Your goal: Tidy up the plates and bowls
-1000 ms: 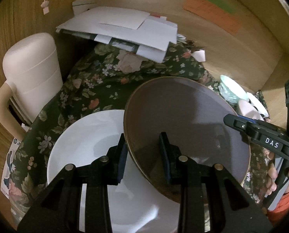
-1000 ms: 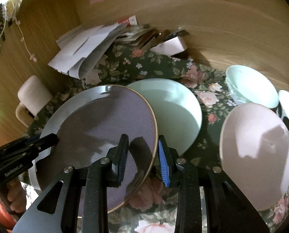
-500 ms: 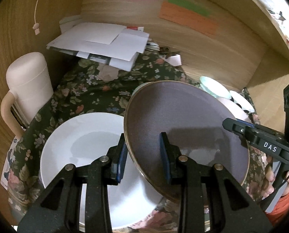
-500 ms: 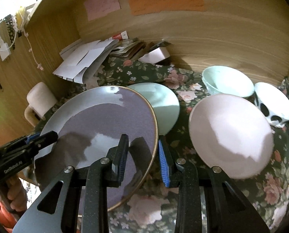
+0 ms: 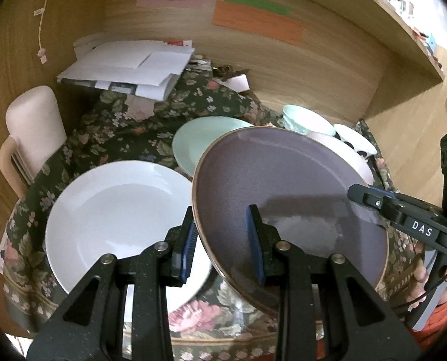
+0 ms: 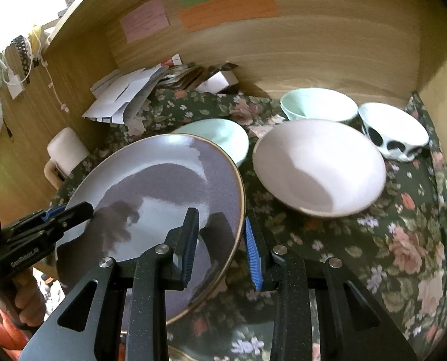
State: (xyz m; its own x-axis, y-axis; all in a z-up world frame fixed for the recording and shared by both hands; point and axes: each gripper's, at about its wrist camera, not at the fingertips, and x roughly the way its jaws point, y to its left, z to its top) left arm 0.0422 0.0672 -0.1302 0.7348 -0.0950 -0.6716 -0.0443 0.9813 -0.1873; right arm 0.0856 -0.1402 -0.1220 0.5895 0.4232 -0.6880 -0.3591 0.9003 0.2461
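A purple plate [image 5: 289,198] with a gold rim is held in the air by both grippers. My left gripper [image 5: 222,237] is shut on its left rim; my right gripper [image 6: 222,248] is shut on its right rim [image 6: 163,198]. A white plate [image 5: 115,210] lies on the floral cloth, below and left of the purple plate. A mint plate [image 5: 193,141] lies behind it. A pink plate [image 6: 319,165], a mint bowl [image 6: 316,105] and a white bowl with black spots [image 6: 395,132] stand to the right.
A floral cloth [image 6: 404,240] covers the desk, which has wooden walls at the back and sides. A pile of papers [image 5: 130,66] lies at the back left. A cream jug with a handle [image 5: 34,129] stands at the left wall.
Both grippers have lifted the purple plate and drawn it back toward me. More of the white plate, the mint plate and the bowls shows now.
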